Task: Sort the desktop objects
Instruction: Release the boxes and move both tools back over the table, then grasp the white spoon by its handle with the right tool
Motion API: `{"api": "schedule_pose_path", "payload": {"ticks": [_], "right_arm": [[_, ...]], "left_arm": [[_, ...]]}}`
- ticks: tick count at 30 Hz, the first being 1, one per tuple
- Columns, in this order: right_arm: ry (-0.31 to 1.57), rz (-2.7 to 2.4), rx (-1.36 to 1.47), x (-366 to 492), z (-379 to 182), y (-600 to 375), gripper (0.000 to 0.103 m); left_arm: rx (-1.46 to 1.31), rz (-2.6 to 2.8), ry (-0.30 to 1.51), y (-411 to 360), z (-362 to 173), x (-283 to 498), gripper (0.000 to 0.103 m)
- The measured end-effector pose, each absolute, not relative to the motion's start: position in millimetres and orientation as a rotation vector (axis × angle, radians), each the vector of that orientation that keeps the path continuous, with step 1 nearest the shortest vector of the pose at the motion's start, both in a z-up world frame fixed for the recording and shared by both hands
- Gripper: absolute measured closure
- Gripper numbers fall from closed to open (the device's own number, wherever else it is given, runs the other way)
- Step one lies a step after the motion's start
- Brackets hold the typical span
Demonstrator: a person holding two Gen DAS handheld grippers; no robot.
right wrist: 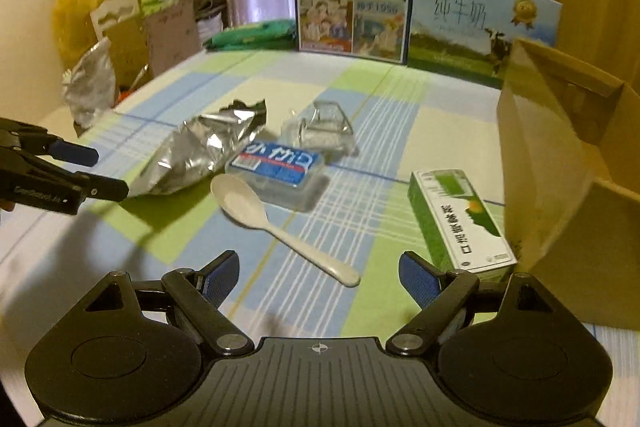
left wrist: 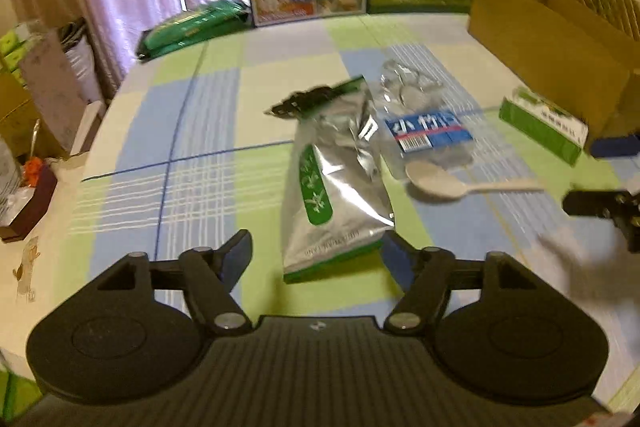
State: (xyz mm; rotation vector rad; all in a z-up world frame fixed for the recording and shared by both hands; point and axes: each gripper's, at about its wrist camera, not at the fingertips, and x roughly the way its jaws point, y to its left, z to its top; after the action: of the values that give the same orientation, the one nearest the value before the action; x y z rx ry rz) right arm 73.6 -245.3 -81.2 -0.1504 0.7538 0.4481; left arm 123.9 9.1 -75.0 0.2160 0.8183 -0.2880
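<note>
Both tongs spread, holding nothing. Left gripper (left wrist: 316, 251) lines up on silver foil pouch (left wrist: 332, 187), mid tabletop (left wrist: 132, 147). Right gripper (right wrist: 318, 275) sits near white spoon (right wrist: 276, 223), green box (right wrist: 460, 223) by right edge. Risk imo: crinkly foil slips out, drags spoon and clear packet (right wrist: 280, 167) touching it.

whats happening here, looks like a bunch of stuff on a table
A person holds two handheld grippers over a checked tablecloth, sorting clutter. Both are open and empty. The left gripper is lined up with the silver foil pouch; the right gripper faces the white spoon. A green box, a clear plastic package and an open cardboard box wait nearby.
</note>
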Motion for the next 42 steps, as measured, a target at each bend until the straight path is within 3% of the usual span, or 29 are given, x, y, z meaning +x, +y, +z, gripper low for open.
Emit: {"api": "schedule_pose_path", "payload": {"ticks": [23, 30, 32, 34, 42], "right_arm": [[0.8, 0.601, -0.271, 123.3, -124.6, -199.2, 0.021], [0.809, 0.655, -0.255, 136.6, -129.7, -187.1, 0.046], [0.805, 0.659, -0.253, 135.4, -128.7, -186.7, 0.061], [0.808, 0.659, -0.254, 133.8, -127.0, -187.0, 0.092], [0.898, 0.544, -0.195, 111.4, -118.4, -201.1, 0.1]], "left_arm": [[0.223, -0.364, 0.828, -6.3, -87.5, 173.7, 0.027], [0.217, -0.353, 0.831, -4.8, -88.8, 176.1, 0.027], [0.211, -0.354, 0.833, -4.5, -88.7, 176.4, 0.027], [0.205, -0.35, 0.833, -4.0, -88.5, 176.9, 0.027], [0.215, -0.354, 0.841, -5.8, -90.2, 174.8, 0.027]]}}
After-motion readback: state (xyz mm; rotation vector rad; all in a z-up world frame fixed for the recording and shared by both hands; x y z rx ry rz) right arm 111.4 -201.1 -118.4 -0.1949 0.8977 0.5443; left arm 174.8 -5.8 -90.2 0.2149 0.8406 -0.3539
